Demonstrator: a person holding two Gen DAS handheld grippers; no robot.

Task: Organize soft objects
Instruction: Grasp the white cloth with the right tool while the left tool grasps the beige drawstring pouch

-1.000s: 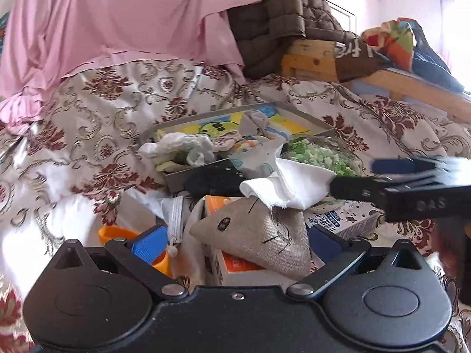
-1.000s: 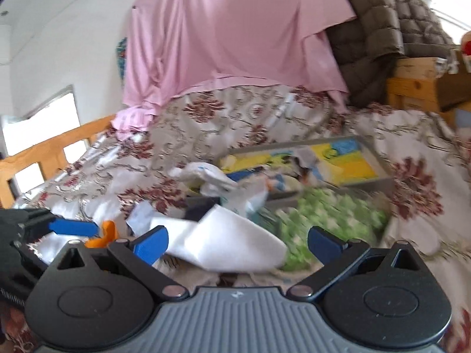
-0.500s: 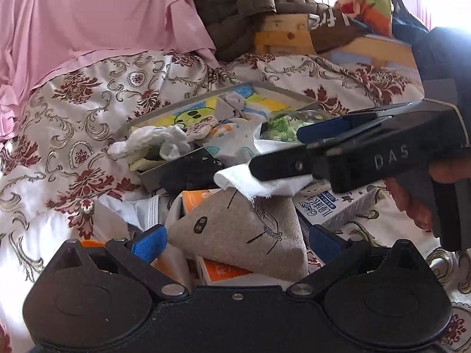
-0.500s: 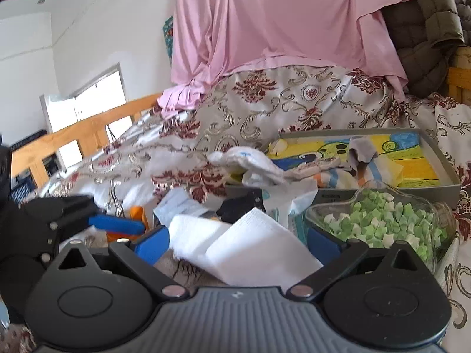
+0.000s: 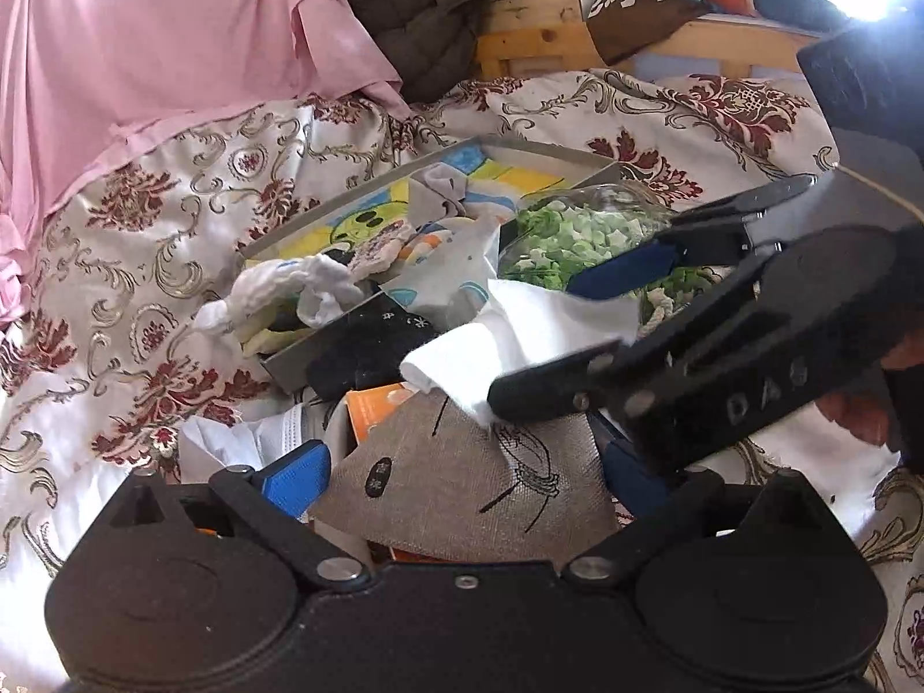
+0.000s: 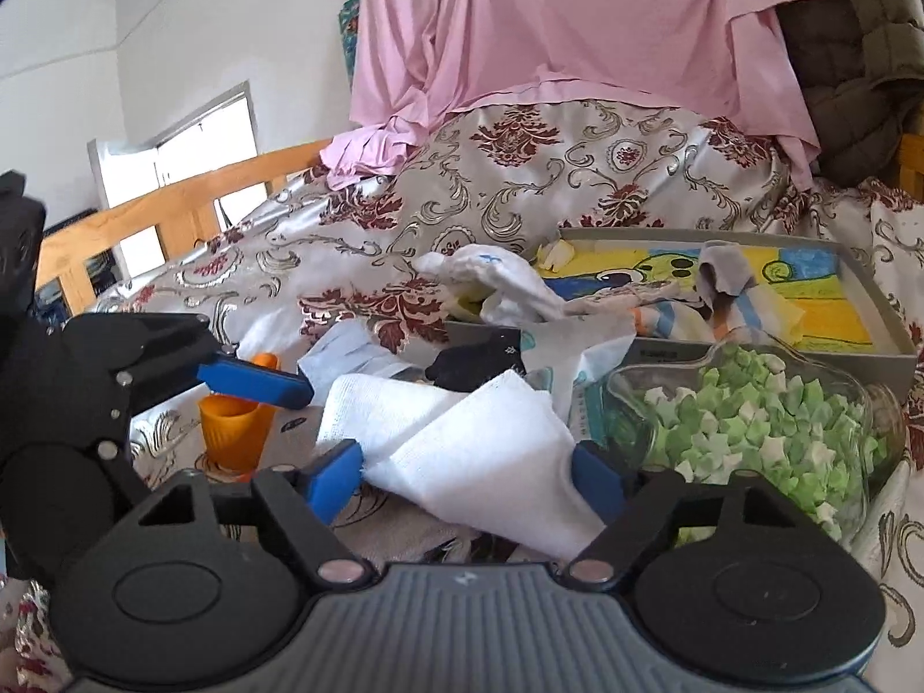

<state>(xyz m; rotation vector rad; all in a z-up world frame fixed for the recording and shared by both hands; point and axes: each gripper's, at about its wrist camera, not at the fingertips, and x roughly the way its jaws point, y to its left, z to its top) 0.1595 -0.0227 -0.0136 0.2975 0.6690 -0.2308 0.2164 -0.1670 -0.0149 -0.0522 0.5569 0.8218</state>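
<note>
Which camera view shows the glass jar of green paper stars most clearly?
The right wrist view: the glass jar lies close and unobstructed. In the left wrist view the right gripper covers part of it.

The raised letters "DAS" stand on the black body of the right tongs, which cross the right side of the left wrist view. White characters on a brown cloth at far right are cut off and unreadable.
</note>
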